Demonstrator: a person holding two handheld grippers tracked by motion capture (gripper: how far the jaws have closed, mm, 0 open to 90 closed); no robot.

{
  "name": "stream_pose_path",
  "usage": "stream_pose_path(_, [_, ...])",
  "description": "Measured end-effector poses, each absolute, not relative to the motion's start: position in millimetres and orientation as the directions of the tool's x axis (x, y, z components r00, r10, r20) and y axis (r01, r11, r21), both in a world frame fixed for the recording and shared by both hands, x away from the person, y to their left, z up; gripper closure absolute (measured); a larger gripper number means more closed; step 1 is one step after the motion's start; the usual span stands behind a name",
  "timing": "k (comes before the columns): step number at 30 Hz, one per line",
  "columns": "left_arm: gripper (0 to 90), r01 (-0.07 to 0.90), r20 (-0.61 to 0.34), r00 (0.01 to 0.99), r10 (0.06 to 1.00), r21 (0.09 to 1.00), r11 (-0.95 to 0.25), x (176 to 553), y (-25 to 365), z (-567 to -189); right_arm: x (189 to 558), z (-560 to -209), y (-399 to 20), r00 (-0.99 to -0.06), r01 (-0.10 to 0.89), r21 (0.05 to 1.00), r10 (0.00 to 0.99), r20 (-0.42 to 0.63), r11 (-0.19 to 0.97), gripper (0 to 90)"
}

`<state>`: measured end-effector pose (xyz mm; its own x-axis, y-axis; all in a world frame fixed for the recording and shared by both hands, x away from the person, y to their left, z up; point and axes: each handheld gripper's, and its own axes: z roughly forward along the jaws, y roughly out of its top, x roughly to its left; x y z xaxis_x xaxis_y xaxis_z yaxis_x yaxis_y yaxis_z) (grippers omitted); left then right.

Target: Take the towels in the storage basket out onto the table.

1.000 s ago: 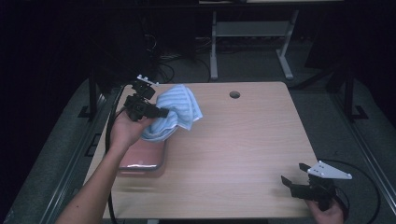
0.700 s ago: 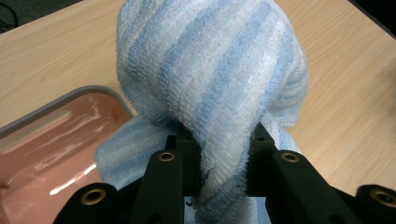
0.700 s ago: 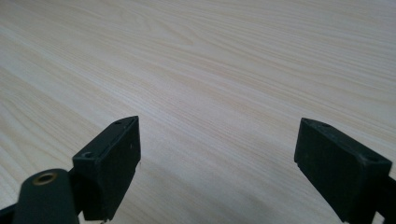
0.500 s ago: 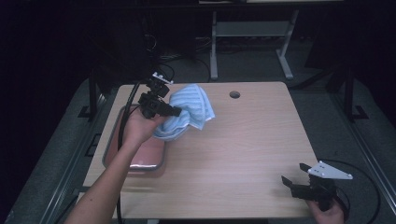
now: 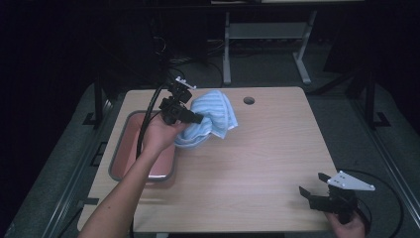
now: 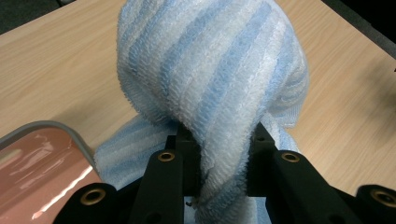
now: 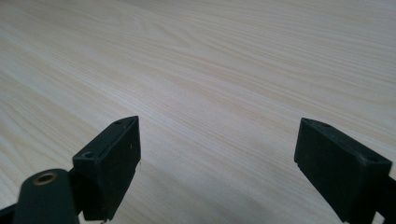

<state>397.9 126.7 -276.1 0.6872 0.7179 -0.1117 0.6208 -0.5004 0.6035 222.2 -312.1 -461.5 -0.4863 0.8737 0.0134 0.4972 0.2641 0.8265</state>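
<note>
A blue and white striped towel (image 5: 213,116) hangs bunched above the wooden table (image 5: 257,163), just right of the pink tray (image 5: 130,148). My left gripper (image 5: 198,119) is shut on the towel, which bulges up between the jaws in the left gripper view, towel (image 6: 215,79) folded over, left gripper (image 6: 219,149) pinching a thick fold. My right gripper (image 5: 313,184) rests low at the table's near right corner, held by a hand, jaws wide apart. In the right gripper view the right gripper (image 7: 217,154) stands open over bare wood.
The pink tray with its grey rim (image 6: 42,128) sits at the table's left side. A round cable hole (image 5: 248,100) lies near the far edge. Beyond the table stands a white desk frame (image 5: 267,34) on dark floor.
My left gripper has carried the towel up and to the right, from over the tray toward the table's middle. The right gripper has stayed put.
</note>
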Motion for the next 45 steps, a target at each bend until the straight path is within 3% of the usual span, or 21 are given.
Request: stream_pose_path(45, [73.0, 0.585, -0.14, 0.764, 0.629, 0.561, -0.586, 420, 38, -312, 220, -462, -313, -0.494, 0.494, 0.833, 0.868, 0.034, 0.248, 14.1])
